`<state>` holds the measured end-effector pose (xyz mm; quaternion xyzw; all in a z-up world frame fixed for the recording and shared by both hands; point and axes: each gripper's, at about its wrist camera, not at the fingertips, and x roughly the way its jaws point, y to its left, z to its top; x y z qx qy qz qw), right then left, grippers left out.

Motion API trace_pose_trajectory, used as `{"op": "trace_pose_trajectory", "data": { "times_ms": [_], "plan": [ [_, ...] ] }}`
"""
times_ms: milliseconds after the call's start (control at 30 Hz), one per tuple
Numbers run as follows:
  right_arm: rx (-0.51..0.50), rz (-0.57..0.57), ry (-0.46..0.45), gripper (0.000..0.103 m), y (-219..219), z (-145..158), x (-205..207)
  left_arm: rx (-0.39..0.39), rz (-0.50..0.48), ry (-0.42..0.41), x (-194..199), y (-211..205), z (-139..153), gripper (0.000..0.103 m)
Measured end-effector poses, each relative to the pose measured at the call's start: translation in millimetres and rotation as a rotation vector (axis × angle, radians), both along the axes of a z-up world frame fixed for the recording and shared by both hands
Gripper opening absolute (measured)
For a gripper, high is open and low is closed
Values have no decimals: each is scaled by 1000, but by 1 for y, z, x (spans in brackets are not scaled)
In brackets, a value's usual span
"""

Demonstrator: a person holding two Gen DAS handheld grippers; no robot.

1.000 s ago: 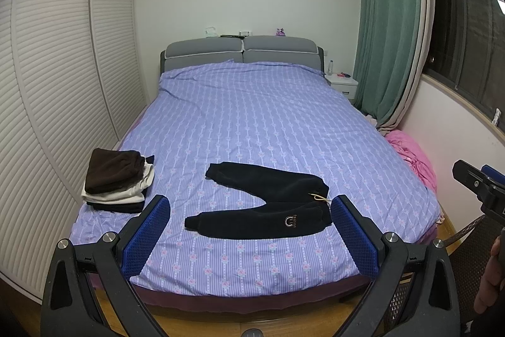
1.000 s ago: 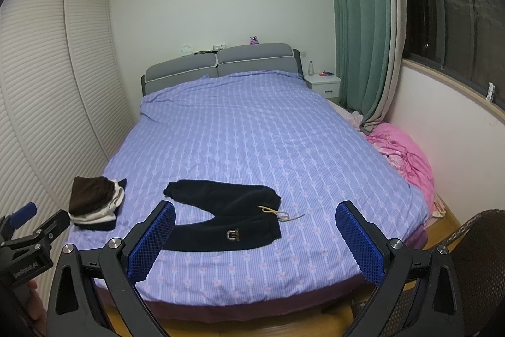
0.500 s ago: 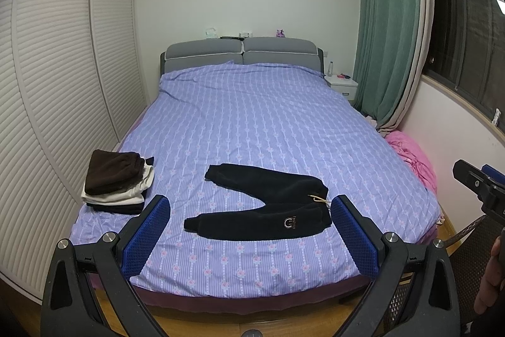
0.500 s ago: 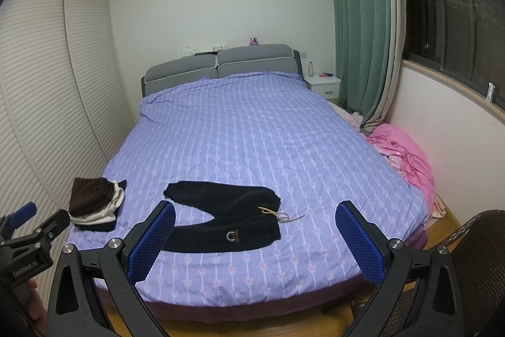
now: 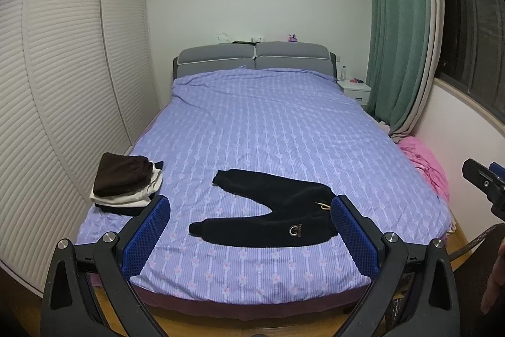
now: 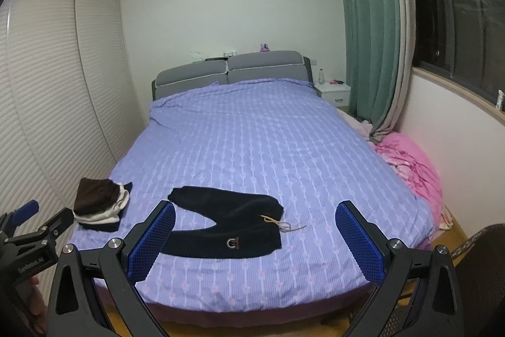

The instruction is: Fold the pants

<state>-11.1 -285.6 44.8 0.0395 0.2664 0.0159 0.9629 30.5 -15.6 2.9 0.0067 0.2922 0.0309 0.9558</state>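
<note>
Grippers both spread wide, empty, held off foot of bed. Left gripper (image 5: 249, 229) w/ blue pads (image 5: 146, 234) apart, nothing between; right gripper (image 6: 255, 237) same, pads (image 6: 359, 243) well apart. Neither touching cloth.

Pants (image 5: 271, 210) flat on bed (image 5: 284, 122), near foot edge, just ahead of both tools. Landmark = pants from here on. Black, unfolded, legs splayed in a V: waist end w/ logo and drawstring (image 6: 284, 223) toward curtain side, leg cuffs toward wardrobe side. Far leg runs up and away toward headboard; near leg lies roughly parallel to foot edge. Long axis therefore across bed, left-right, not along it.

Relation that counts: waist sits nearer right gripper, cuffs nearer left. In right wrist view, waist corner between the pads, drawstring just past it. In left wrist view, near cuff between pads, waist by the right pad. Judged: right takes waist, left takes a cuff or far leg, then bring legs together before folding across. Step in hand looks like approach; task not started, no fold in garment yet.

Stack (image 5: 126, 185) of folded clothes left of pants, near wardrobe-side edge, apart from cuffs. Pink bedding (image 6: 410, 166) right of pants, off bed by curtain (image 5: 401, 30). Risk, judged: plush fabric thick, pinch may catch sheet too; loose drawstring could snag.
</note>
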Motion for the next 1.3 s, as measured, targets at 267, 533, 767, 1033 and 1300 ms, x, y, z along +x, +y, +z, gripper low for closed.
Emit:
{"op": "trace_pose_trajectory", "data": {
  "times_ms": [267, 533, 767, 1033, 1300],
  "plan": [
    [-2, -41, 26, 102, -13, -13, 48, 3, -44, 13, 71, -8, -13, 103],
    [-44, -79, 93, 102, -7, -47, 152, 63, -156, 67, 204, -16, -63, 103],
    [-109, -61, 195, 102, 7, -108, 270, 140, -317, 102, 320, -36, -123, 103],
    [-165, 57, 374, 101, 18, -198, 394, 158, -562, 231, 442, -79, -218, 103],
    [-208, 184, 559, 95, 7, -286, 484, 248, -708, 355, 518, -99, -290, 103]
  ]
}}
